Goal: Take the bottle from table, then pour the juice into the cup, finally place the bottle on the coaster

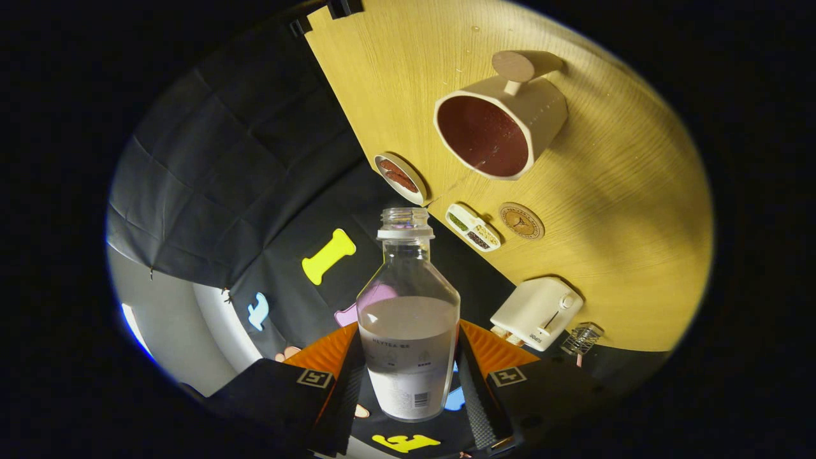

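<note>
Right now my tool (408, 382) is clenched on the bottle (408, 319), both fingers pressing its lower sides, holding it off the surface (625, 210) with its open neck pointing toward the cup (503, 121), ready for pouring, I judge. I count one bottle, one cup, one coaster (521, 220), two small dishes and one white appliance (537, 312).

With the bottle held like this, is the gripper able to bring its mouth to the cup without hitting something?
Probably yes. The fingers are shut on the bottle, uncapped, and bare table lies between its mouth and the cup. The small dishes sit low beside that path.
</note>
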Motion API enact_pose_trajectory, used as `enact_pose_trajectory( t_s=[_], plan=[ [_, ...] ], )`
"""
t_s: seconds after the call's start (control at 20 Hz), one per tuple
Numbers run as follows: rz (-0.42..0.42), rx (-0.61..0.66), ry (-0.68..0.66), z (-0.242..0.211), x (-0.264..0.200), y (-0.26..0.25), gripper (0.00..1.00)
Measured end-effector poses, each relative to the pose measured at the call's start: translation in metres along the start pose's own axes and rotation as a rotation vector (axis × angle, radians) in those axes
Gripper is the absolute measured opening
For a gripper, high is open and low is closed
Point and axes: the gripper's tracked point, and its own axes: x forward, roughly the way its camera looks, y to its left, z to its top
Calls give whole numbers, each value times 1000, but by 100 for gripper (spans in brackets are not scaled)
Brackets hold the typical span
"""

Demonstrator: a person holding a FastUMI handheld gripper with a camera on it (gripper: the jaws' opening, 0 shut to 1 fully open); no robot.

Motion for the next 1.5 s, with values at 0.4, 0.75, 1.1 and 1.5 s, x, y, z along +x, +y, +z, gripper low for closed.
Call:
enact_pose_trajectory(
  t_s=[0.4,0.75,1.1,1.5],
  plan=[
    [-15,48,-29,1,2,2,74],
    [-40,25,-30,4,10,-3,74],
    [-46,-70,-49,10,8,-11,74],
    [-56,-441,-10,1,7,-34,74]
  ],
)
